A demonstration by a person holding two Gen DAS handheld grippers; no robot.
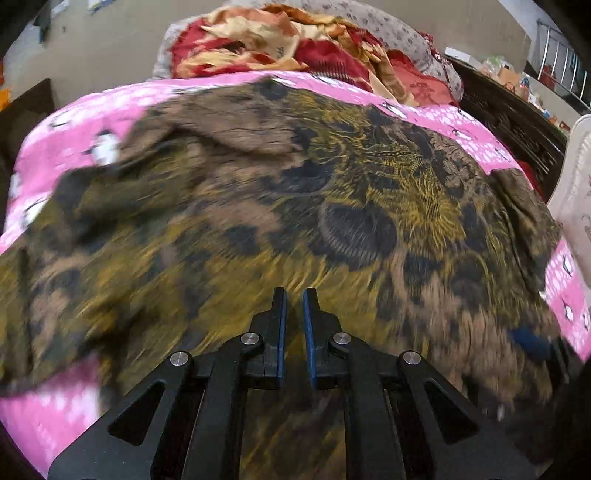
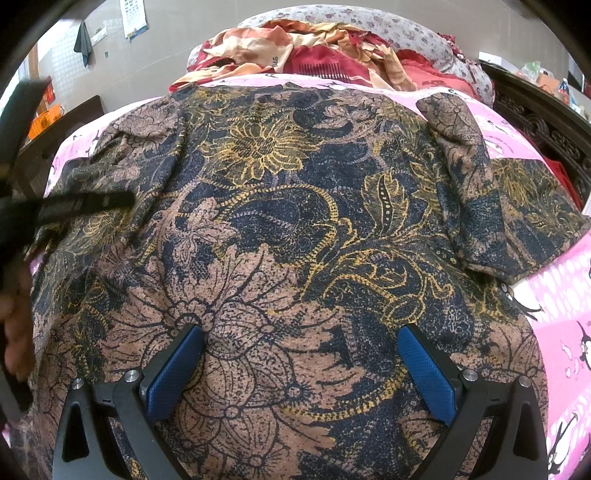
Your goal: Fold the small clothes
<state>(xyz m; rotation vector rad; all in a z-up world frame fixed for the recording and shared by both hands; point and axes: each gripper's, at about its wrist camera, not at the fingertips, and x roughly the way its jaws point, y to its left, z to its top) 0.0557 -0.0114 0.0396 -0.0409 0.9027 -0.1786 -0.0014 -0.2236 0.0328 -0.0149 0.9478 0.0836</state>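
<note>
Bed (image 2: pixel 565 314): pink sheet with white dots and small black-and-white cartoon figures; carries everything below.

Shirt (image 2: pixel 280 229): brown, navy and yellow floral print, spread flat across the middle of the bed and covering most of the sheet. One short sleeve (image 2: pixel 517 221) lies out toward the bed's right edge. The left side of the shirt is rumpled; in the left wrist view the cloth (image 1: pixel 332 192) is blurred there.

Quilt (image 2: pixel 332 48): red, orange and cream, heaped at the far end of the bed, beyond the shirt's far edge.

Pillow (image 2: pixel 424 33): grey with small flowers, behind the quilt at the far end of the bed.

Headboard (image 2: pixel 546 125): dark carved wood, along the bed's right side past the sleeve.

Right claw (image 2: pixel 301 373): blue pads spread wide, over the near part of the shirt. Whether the fingertips touch the cloth I cannot tell; nothing lies pinched between them.

Left claw (image 1: pixel 294 299): black fingers with blue pads, pressed almost together with a thin gap showing, over the near edge of the shirt. Whether any cloth is caught between them I cannot tell. In the right wrist view the same claw (image 2: pixel 85 203) reaches in from the bed's left side over the shirt's rumpled left part.

Hand (image 2: pixel 16 325): at the bed's left edge, partly cut off by the frame, blurred.
</note>
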